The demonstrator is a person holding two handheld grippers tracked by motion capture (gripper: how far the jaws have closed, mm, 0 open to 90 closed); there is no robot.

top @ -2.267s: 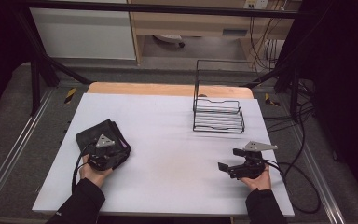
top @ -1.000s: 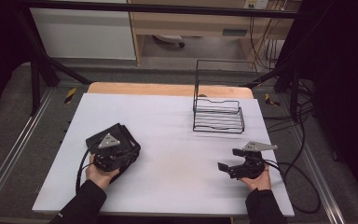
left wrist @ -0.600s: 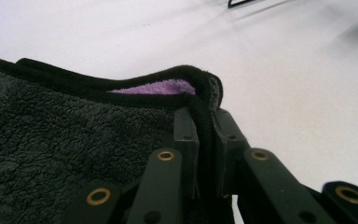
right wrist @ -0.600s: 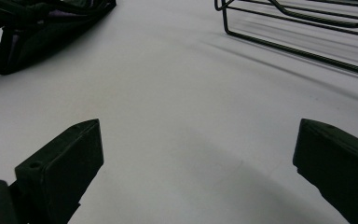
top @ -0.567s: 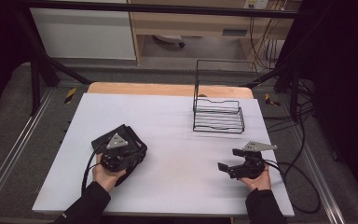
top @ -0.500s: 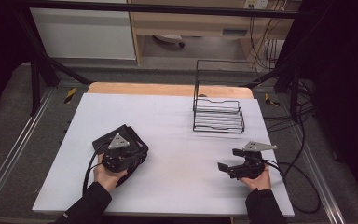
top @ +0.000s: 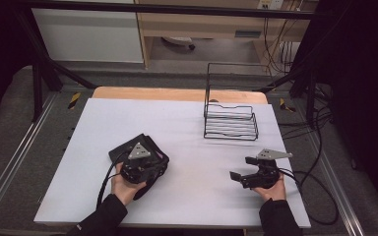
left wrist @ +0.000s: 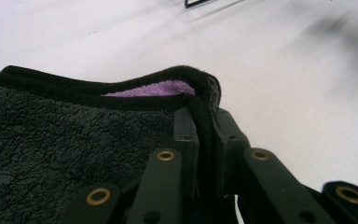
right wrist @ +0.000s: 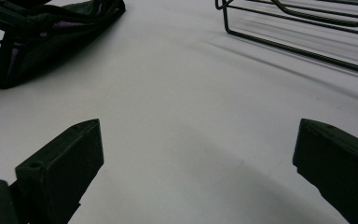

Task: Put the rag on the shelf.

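While the left gripper (left wrist: 204, 154) pinches the bound black hem of a dark fleece cloth (top: 133, 150), its jaws closed tight on that edge, the right gripper (top: 241, 178) sits idle near the table's front right with its jaws spread wide and nothing between them. The cloth lies folded on the white table (top: 187, 123), left of centre, its corner lifted just enough to show a purple inner face (left wrist: 154, 88). A black wire rack (top: 230, 120) stands toward the far right, well apart from both tools.

Risks, as I judge them: the grip is on the hem alone, so a quick pull could slip the piping out of the jaws, or drag the whole bundle across the smooth table instead of opening it. The trailing cable (top: 103, 184) beside the left hand could snag the cloth's edge.
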